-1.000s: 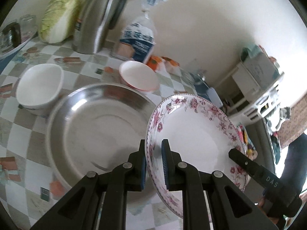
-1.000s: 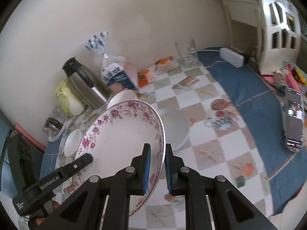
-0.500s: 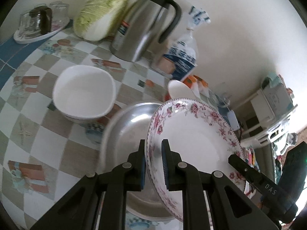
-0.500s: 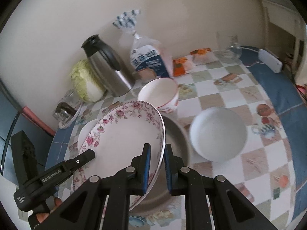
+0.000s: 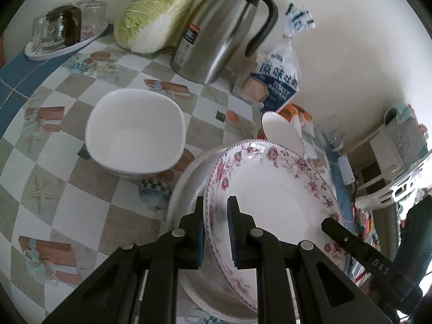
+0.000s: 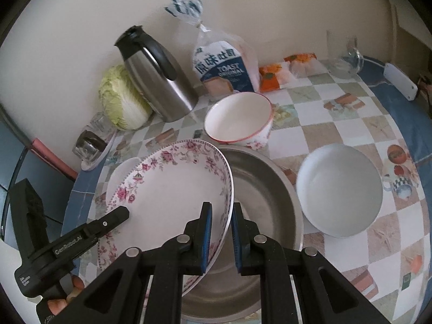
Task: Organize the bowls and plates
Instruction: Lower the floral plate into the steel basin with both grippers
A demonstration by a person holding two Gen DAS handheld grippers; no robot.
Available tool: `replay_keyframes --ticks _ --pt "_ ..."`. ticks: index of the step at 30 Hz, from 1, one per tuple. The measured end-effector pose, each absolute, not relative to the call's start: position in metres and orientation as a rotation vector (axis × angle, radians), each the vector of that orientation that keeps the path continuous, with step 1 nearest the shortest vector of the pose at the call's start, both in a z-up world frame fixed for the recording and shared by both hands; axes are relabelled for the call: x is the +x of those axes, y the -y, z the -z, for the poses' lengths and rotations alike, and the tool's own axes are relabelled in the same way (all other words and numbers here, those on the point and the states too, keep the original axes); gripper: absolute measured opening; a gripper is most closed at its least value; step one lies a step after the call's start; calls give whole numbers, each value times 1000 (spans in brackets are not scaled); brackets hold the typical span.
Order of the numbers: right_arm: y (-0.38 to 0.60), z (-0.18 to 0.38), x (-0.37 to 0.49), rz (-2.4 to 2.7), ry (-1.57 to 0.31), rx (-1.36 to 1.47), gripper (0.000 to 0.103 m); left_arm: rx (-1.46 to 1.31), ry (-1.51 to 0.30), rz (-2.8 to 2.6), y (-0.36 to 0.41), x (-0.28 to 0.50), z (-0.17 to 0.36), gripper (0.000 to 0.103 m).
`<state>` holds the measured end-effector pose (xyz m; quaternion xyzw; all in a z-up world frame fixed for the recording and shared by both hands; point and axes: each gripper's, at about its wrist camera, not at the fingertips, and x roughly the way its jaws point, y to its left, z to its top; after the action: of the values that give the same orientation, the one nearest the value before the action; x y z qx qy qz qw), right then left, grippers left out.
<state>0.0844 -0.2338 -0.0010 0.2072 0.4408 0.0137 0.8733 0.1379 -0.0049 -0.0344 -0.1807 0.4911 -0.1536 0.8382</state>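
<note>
Two claws, the left claw (image 5: 216, 232) and the right claw (image 6: 222, 239), are each clenched on opposite rims of a pink-flowered white porcelain plate (image 6: 172, 189), carried tilted above a wide stainless-steel basin (image 6: 264, 189). The step in hand looks like stacking; next, both must lower it level and release together. Around them, a checked-tile counter (image 6: 337, 113) holds a square white bowl (image 5: 135, 132), a red-rimmed bowl (image 6: 237, 118) and a round white bowl (image 6: 340, 194) before a cream wall.
</note>
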Motion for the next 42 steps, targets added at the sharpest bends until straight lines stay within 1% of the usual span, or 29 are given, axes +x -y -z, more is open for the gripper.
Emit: replay_keyframes --ticks 5,16,42 --pt "245 12 81 2 -945 452 15 -326 -1066 334 20 137 43 15" --pt "251 34 82 9 -998 464 15 -299 -1111 319 28 138 55 15" --pt "247 43 92 29 -1031 460 15 -249 -1117 298 34 143 62 15"
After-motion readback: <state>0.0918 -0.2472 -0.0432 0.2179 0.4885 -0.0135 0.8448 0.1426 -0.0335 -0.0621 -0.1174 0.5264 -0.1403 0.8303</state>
